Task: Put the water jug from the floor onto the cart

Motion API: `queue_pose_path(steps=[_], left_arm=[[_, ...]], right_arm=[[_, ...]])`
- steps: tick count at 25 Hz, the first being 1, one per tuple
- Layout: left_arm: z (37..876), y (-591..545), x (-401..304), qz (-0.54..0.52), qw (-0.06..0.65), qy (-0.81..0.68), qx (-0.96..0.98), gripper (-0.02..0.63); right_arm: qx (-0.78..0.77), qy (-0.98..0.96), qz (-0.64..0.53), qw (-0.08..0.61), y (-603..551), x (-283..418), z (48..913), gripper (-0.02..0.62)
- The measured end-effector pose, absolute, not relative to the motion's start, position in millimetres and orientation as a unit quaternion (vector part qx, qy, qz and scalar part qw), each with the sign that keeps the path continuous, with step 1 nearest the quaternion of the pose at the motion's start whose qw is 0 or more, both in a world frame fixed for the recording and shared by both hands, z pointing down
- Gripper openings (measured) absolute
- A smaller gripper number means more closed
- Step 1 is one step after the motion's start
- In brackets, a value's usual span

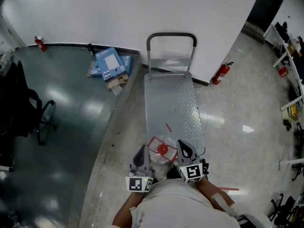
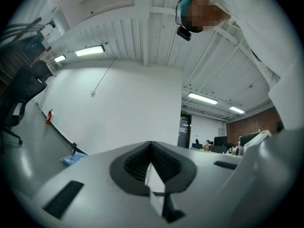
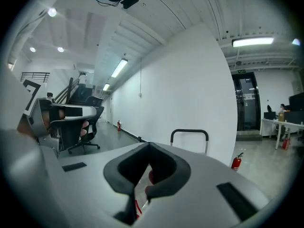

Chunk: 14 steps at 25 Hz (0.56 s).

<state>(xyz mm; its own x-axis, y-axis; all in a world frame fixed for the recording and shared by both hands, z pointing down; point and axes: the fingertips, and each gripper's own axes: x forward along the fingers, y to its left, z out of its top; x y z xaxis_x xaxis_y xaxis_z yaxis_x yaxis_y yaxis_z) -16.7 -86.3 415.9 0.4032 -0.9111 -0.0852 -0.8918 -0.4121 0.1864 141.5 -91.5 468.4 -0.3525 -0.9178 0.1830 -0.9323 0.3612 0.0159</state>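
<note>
Of the water jug (image 1: 163, 149) only the red cap and a patch of clear shoulder show. The rest is hidden behind the left claw (image 1: 141, 151), the right claw (image 1: 183, 146) and the person's torso (image 1: 173, 203), which also cover the near end of the cart (image 1: 173, 99). Whether the jug rests on the deck or hangs above it cannot be told. In the right gripper view a red sliver (image 3: 151, 176) between the closed jaws is too narrow to identify. The dark chair (image 1: 28, 113) at left runs off the edge.
</note>
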Motion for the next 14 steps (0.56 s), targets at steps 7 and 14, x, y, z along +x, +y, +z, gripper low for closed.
queue_pose_path(steps=[7,14], left_arm=[[416.2,-83.4,-15.7,-0.087,0.054,-0.539,0.836,0.003],[416.2,-83.3,-16.0,-0.084,0.054,-0.538,0.837,0.003]], right_arm=[[0.560,-0.824,0.041,0.076,-91.2,140.4,465.9,0.011],[0.558,-0.826,0.043,0.073,-92.2,137.6,463.5,0.012]])
